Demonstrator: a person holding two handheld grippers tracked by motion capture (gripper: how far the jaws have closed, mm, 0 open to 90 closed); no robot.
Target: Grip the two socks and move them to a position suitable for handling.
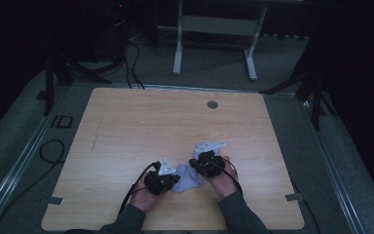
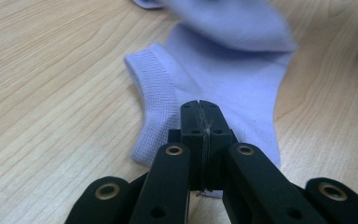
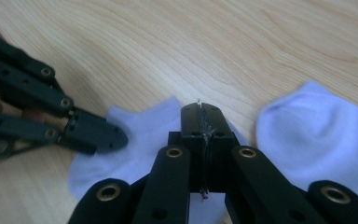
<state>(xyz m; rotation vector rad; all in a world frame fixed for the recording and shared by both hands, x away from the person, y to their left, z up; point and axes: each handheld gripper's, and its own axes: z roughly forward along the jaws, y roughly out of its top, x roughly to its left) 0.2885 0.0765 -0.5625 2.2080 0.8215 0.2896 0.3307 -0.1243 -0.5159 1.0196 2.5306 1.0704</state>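
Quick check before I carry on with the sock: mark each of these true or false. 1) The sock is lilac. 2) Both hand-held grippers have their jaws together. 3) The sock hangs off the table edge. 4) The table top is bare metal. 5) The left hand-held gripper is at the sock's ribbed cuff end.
1) True: the sock is pale lilac.
2) True: the left hand-held gripper and the right hand-held gripper both show their jaws together, with sock fabric at the tips.
3) False: it lies flat on the table, well inside the edges.
4) False: the top is light wood grain.
5) True: the ribbed cuff lies just beside its tips.
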